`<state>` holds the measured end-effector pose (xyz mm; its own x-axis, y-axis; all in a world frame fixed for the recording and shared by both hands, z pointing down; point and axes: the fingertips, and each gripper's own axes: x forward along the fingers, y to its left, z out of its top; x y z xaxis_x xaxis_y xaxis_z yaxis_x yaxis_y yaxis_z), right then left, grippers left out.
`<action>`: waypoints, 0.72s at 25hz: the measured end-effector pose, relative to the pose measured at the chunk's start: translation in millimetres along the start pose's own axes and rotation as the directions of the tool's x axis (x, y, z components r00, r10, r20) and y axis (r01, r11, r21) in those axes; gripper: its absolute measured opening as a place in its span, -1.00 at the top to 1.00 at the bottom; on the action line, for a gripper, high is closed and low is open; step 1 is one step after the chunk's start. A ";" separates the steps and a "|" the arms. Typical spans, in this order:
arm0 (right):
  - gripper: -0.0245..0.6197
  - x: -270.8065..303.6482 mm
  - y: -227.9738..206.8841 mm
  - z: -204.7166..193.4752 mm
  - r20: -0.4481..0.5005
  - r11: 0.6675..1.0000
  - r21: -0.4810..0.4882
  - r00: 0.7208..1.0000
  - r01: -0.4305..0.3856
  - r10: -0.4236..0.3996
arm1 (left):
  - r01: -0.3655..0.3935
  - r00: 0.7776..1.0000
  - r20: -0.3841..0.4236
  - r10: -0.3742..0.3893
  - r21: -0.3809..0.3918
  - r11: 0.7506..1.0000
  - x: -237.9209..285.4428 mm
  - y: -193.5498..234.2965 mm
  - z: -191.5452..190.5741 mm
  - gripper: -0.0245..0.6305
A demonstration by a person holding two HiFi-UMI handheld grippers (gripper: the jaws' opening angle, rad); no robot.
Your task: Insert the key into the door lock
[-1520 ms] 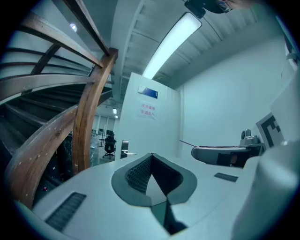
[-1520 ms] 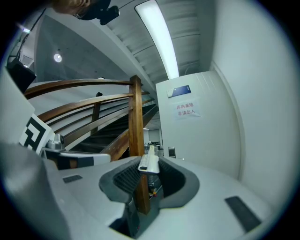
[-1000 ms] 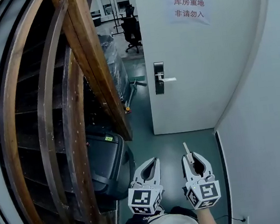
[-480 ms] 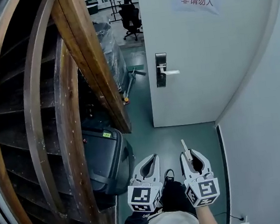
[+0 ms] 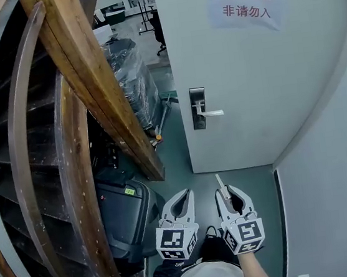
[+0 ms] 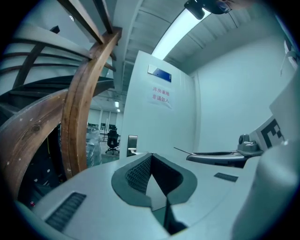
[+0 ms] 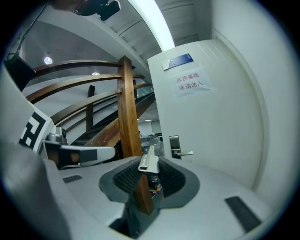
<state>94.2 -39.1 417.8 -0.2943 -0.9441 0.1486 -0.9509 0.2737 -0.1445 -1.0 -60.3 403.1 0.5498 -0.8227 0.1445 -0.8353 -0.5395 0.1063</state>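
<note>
the keyhole in the door lock (image 5: 198, 108) is too small to make out. left of the lock, the edge of the door (image 5: 242, 82) hides most of an office chair (image 5: 158, 33). below the lock, the rear end of the key (image 5: 220, 184) is buried between the pads of the right tool (image 5: 229, 194).

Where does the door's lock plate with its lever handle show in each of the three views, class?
Head view: lock plate just above centre, at the door's left edge.
Left gripper view: lock plate left of centre, a little below mid-height.
Right gripper view: lock plate right of centre, a little below mid-height.
Shared landmark: the paper sign higher on the door.
</note>
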 end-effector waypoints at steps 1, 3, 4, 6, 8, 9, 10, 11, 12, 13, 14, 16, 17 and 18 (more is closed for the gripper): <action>0.56 8.5 -6.7 2.0 -0.002 1.000 0.001 1.000 -0.003 0.003 | -0.002 1.000 -0.002 0.002 0.001 1.000 12.1 1.6 1.7 0.91; 0.56 25.4 -19.2 5.2 -0.006 1.000 -0.001 1.000 -0.007 0.007 | -0.007 1.000 -0.008 0.007 0.002 1.000 34.8 5.5 3.5 0.91; 0.56 33.6 -25.0 5.7 -0.010 1.000 -0.002 1.000 -0.009 0.009 | -0.012 1.000 -0.011 0.012 0.001 1.000 45.1 8.1 3.4 0.91; 0.56 48.3 -35.1 4.2 -0.023 1.000 -0.004 1.000 -0.014 0.014 | -0.026 1.000 -0.018 0.026 -0.004 1.000 63.2 14.1 1.7 0.91; 0.56 62.8 -43.0 0.5 -0.039 1.000 -0.005 0.999 -0.018 0.018 | -0.039 0.999 -0.025 0.039 -0.008 0.999 78.5 21.1 -0.8 0.91; 0.56 69.9 -45.9 -1.8 -0.048 1.000 -0.004 0.999 -0.021 0.020 | -0.044 0.999 -0.030 0.044 -0.009 0.999 84.8 24.6 -2.6 0.91; 0.56 76.7 -48.1 -4.4 -0.057 1.000 -0.003 0.998 -0.023 0.023 | -0.048 0.998 -0.037 0.048 -0.011 0.999 90.2 27.9 -5.0 0.91; 0.56 83.1 -49.9 -7.2 -0.067 1.000 -0.003 0.997 -0.025 0.025 | -0.053 0.998 -0.044 0.052 -0.013 0.999 94.8 31.0 -8.1 0.91; 0.56 89.7 -51.5 -10.0 -0.077 1.000 -0.004 0.997 -0.027 0.027 | -0.056 0.997 -0.052 0.055 -0.016 0.998 99.3 34.3 -11.6 0.91; 0.56 96.8 -52.9 -12.7 -0.086 1.000 -0.007 0.996 -0.029 0.029 | -0.059 0.997 -0.060 0.057 -0.019 0.998 104.0 37.8 -15.5 0.91; 0.56 104.5 -54.3 -15.3 -0.094 1.000 -0.009 0.995 -0.030 0.029 | -0.059 0.996 -0.068 0.058 -0.021 0.998 109.1 41.6 -19.6 0.91; 0.56 119.7 -56.2 -21.1 -0.110 1.000 -0.008 0.994 -0.030 0.029 | -0.057 0.995 -0.083 0.055 -0.022 0.998 118.8 49.5 -27.3 0.91; 0.56 126.7 -56.4 -23.7 -0.117 1.000 -0.005 0.993 -0.029 0.029 | -0.055 0.995 -0.089 0.053 -0.019 0.998 122.8 53.7 -30.7 0.91; 0.56 133.0 -56.0 -25.3 -0.122 1.000 -0.001 0.992 -0.029 0.029 | -0.054 0.994 -0.094 0.052 -0.018 0.998 126.0 58.1 -33.7 0.91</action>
<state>105.9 -175.3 470.5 -0.3314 -0.9062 0.2625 -0.9419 0.3015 -0.1481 20.1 -189.2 460.6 0.5037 -0.8294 0.2417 -0.8636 -0.4907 0.1159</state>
